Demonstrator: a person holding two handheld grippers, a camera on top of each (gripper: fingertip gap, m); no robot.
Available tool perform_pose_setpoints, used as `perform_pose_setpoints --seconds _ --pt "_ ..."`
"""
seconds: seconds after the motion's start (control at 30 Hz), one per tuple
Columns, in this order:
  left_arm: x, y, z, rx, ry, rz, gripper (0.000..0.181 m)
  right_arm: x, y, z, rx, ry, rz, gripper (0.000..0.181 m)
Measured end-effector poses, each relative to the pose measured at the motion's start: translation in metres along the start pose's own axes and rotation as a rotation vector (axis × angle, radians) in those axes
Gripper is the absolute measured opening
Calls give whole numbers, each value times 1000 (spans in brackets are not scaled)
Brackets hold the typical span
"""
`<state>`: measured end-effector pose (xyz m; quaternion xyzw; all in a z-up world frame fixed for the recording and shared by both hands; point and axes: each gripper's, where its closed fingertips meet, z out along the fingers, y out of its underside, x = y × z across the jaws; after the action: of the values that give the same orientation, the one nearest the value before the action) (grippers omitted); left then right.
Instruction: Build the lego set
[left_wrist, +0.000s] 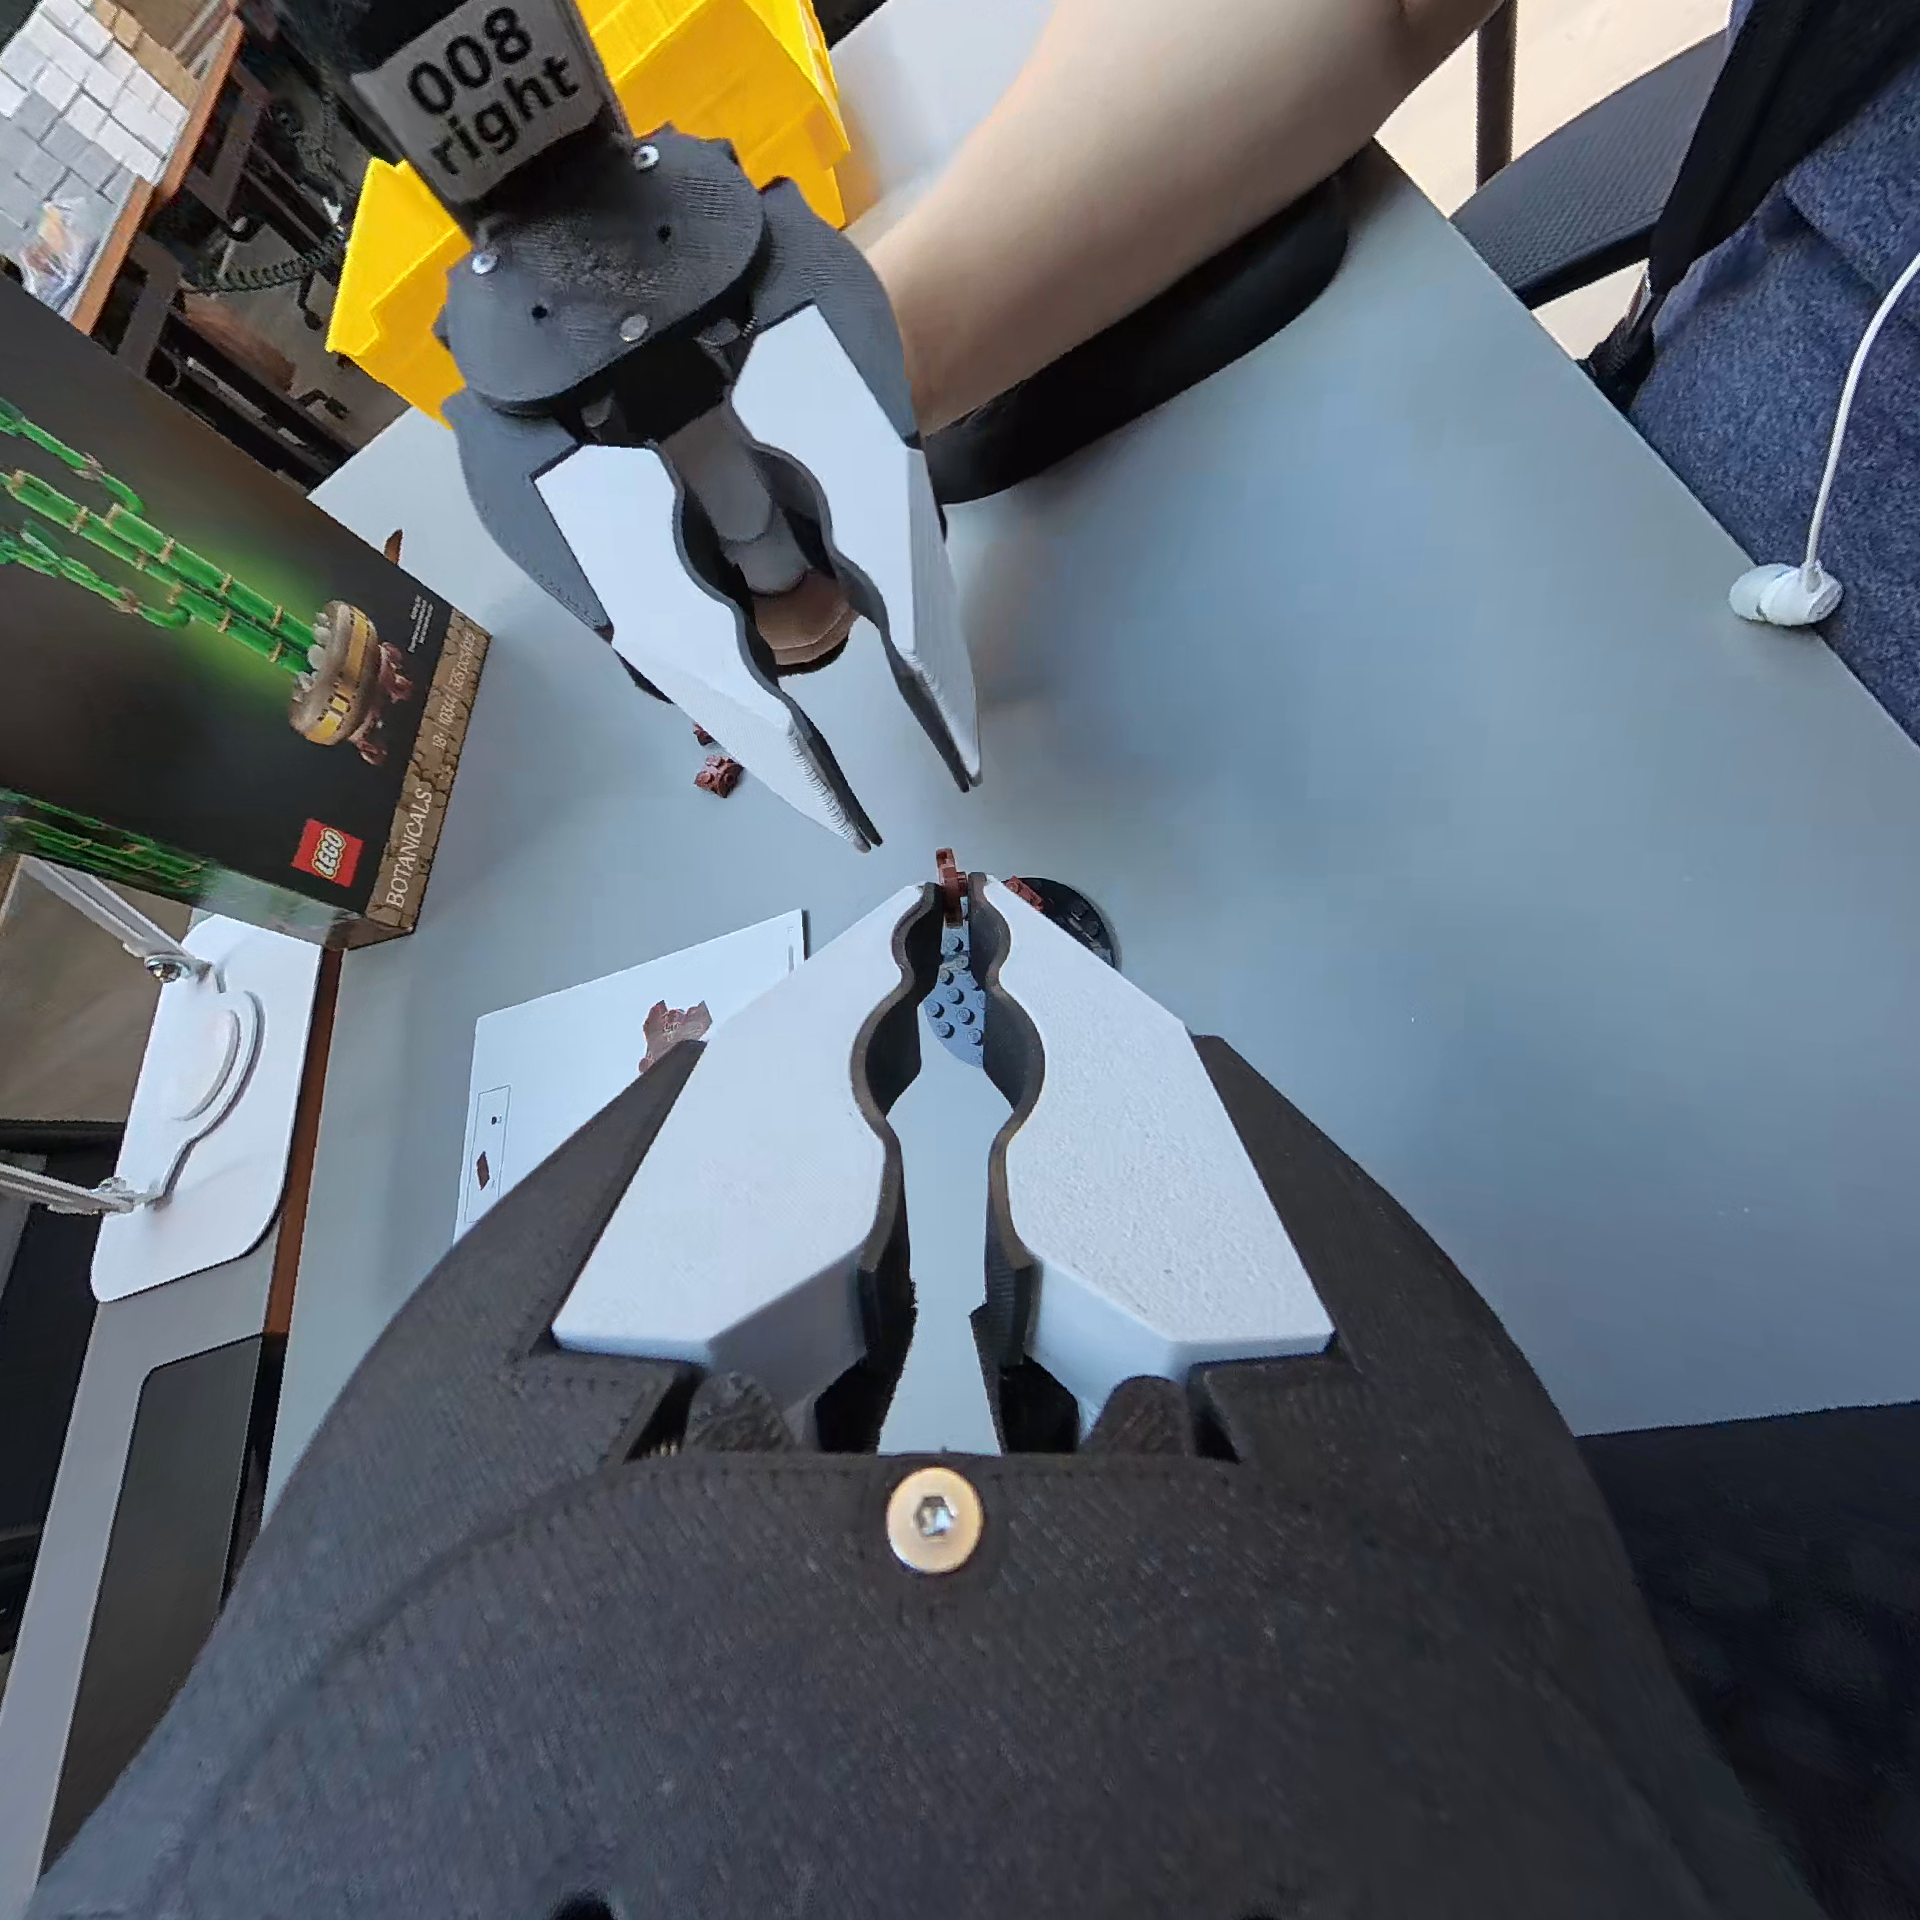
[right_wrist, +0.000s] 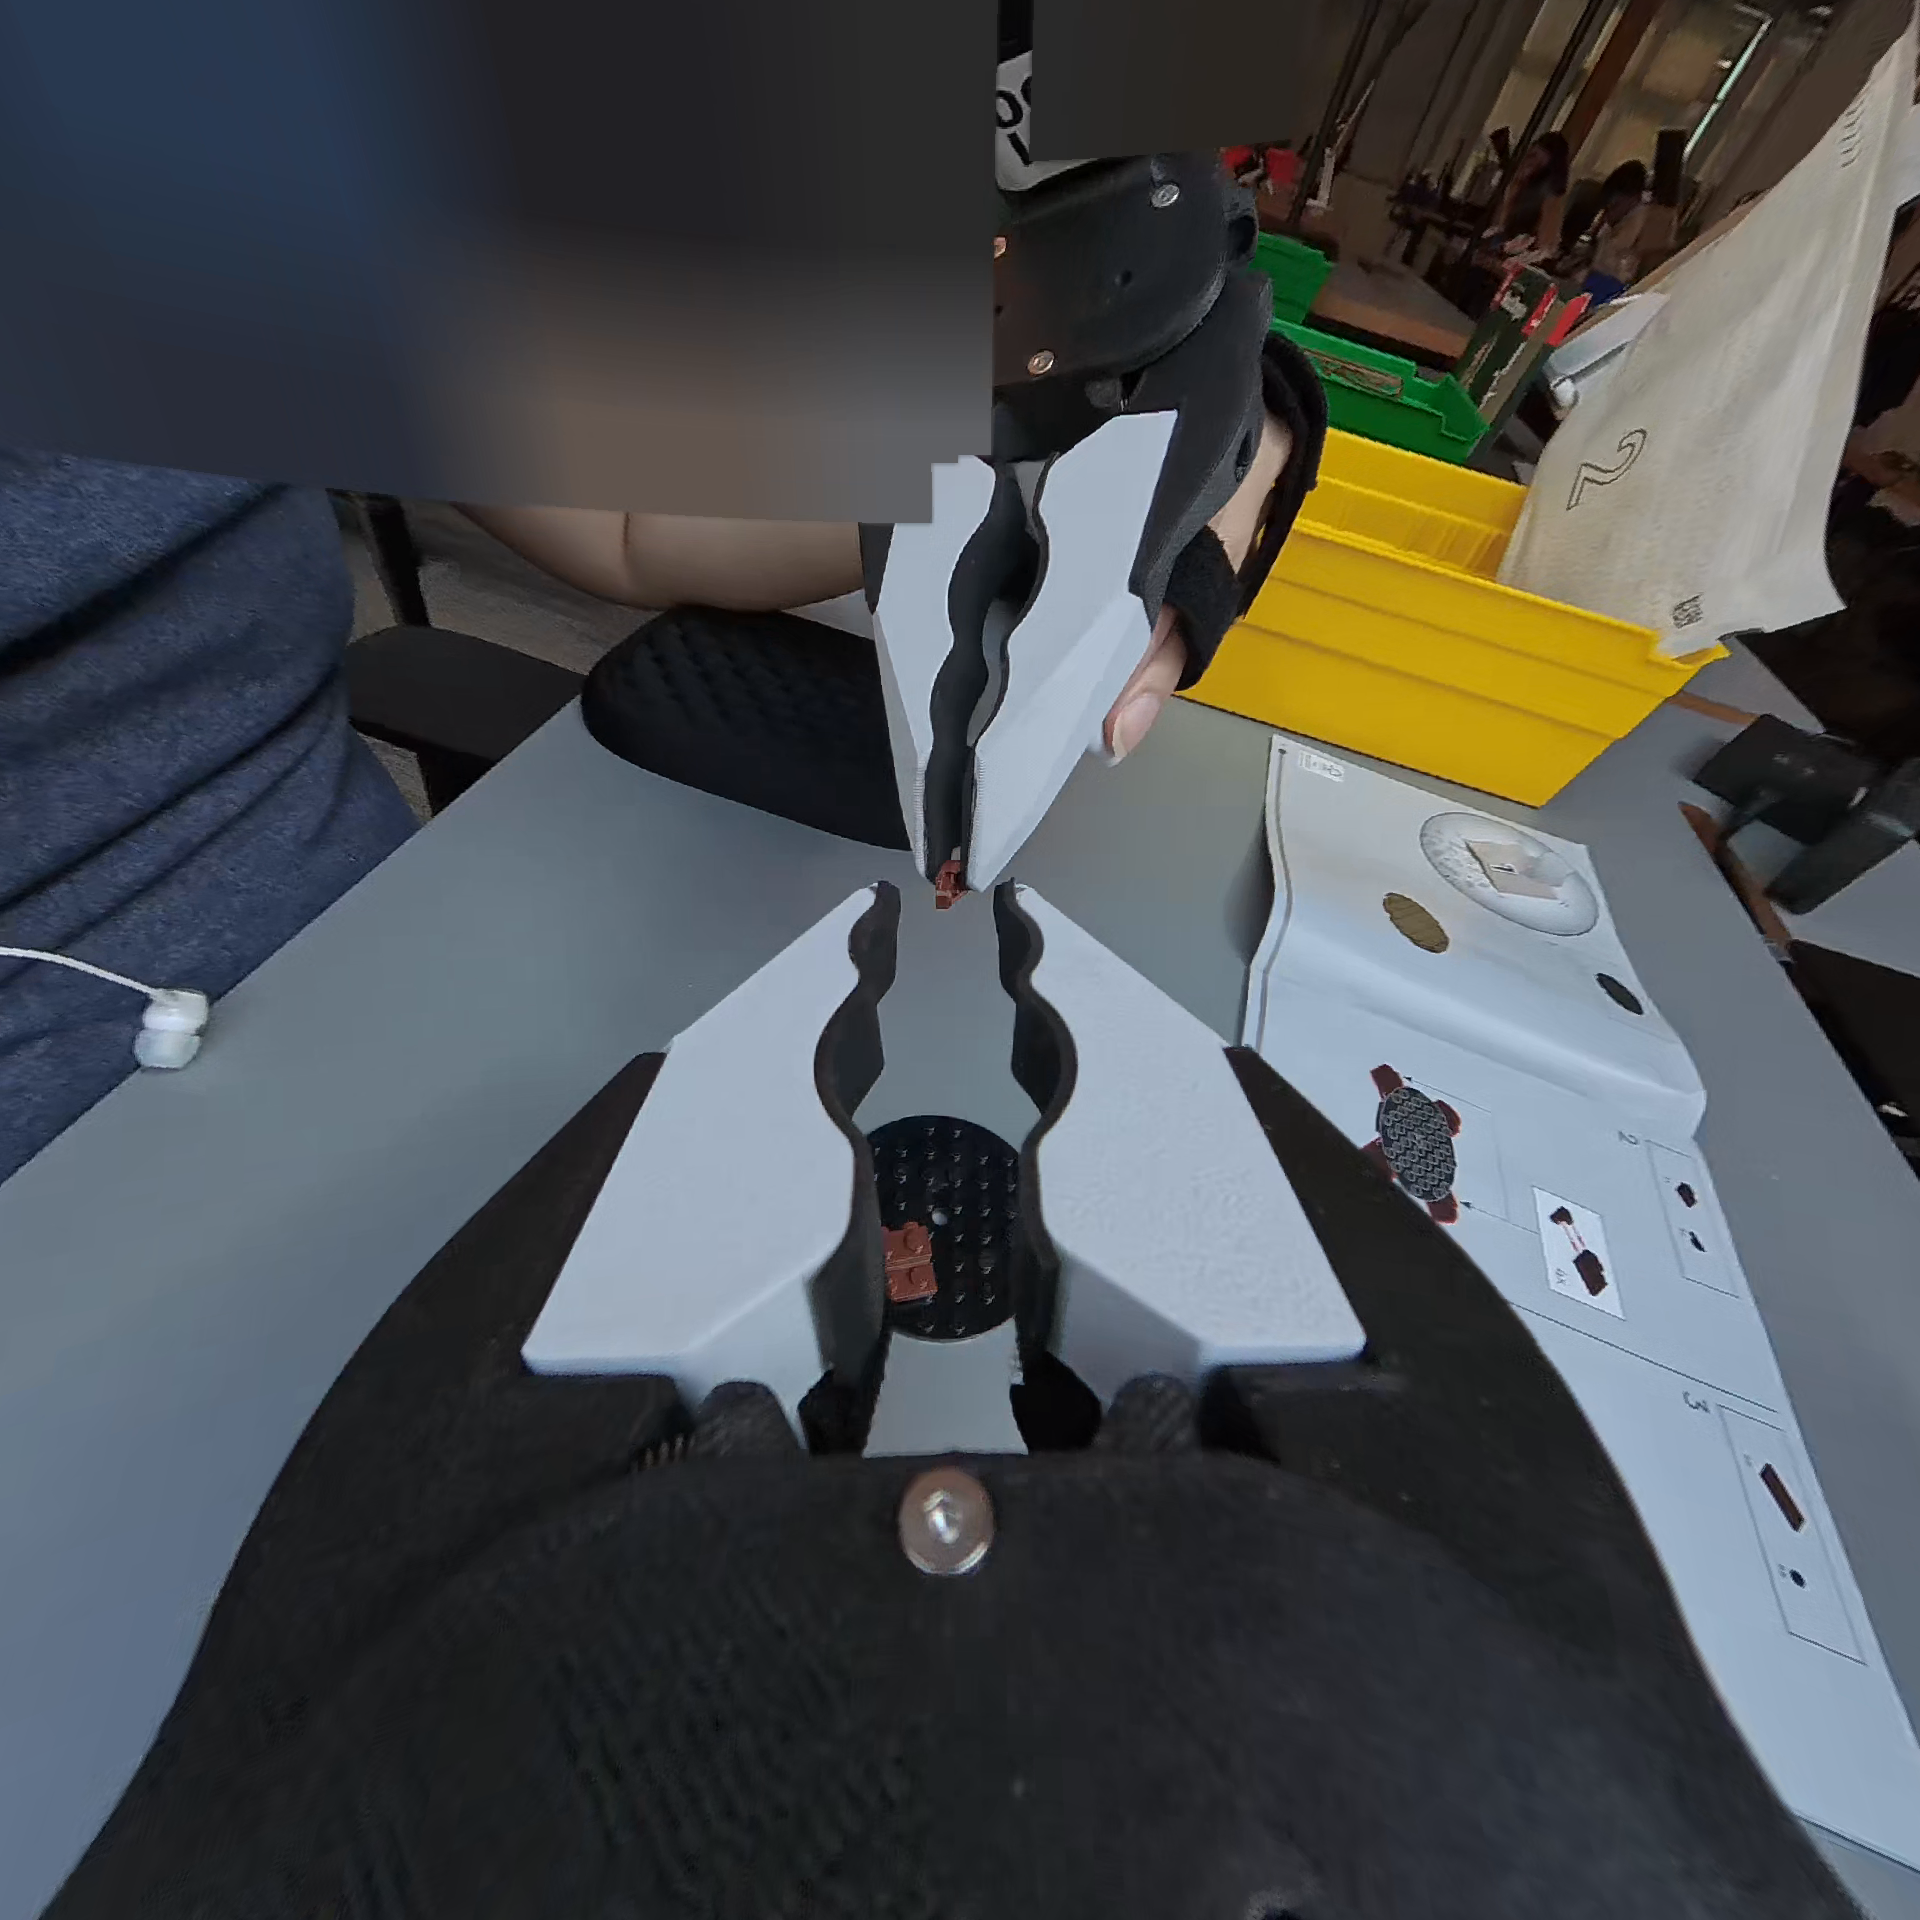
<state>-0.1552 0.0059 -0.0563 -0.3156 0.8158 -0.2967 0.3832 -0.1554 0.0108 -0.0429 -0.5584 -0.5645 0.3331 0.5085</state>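
The left gripper (left_wrist: 956, 894) pinches a small reddish-brown brick (left_wrist: 950, 871) at its fingertips, held above the grey table (left_wrist: 1403, 935); in the right wrist view the same gripper (right_wrist: 951, 878) hangs tip-down with the brick (right_wrist: 945, 888) clamped at its end. The right gripper (right_wrist: 940, 894) stands spread and empty, its tips on either side of that brick but apart from it; from the left wrist view it (left_wrist: 920, 816) points down toward the left one. On the table beneath lies a round black studded plate (right_wrist: 961, 1195) with a reddish-brown brick (right_wrist: 906, 1262) pressed onto one edge; a blue-grey studded piece (left_wrist: 961, 1013) also shows between the left fingers, possibly a part of the same plate seen in glare. An open instruction booklet (right_wrist: 1507, 1091) lies beside the plate; the set's dark box (left_wrist: 208, 675) stands at the table edge, with loose brown bits (left_wrist: 719, 774) near it. Yellow bins (right_wrist: 1434, 613) sit at the far side; green bins (right_wrist: 1351, 374) and a cluttered workshop lie beyond. A person's forearm (left_wrist: 1143, 187) rests on the table.
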Motion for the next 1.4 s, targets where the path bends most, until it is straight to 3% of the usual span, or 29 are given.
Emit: perform_pose_setpoints --seconds 0.4,0.47,0.53,0.67,0.8,1.03,1.4 --pt "-10 0 3 47 -34 -99 2 9 8 5 -90 109 -80 2" --pt "-28 -4 -2 95 -142 -166 5 23 1 -3 -68 208 -102 2" --pt "-54 -8 -14 176 -291 -287 20 45 -11 -17 -28 376 -115 1" --pt "-78 -30 -32 357 -498 -490 14 66 -45 -46 96 663 -187 1" --pt "-88 -41 -34 370 -644 -507 12 64 -63 -52 147 745 -239 1" --pt "-93 -61 -32 495 -636 -581 5 59 -72 -53 147 818 -323 0" --pt "-95 -70 -32 609 -565 -672 3 58 -79 -54 132 905 -408 0"
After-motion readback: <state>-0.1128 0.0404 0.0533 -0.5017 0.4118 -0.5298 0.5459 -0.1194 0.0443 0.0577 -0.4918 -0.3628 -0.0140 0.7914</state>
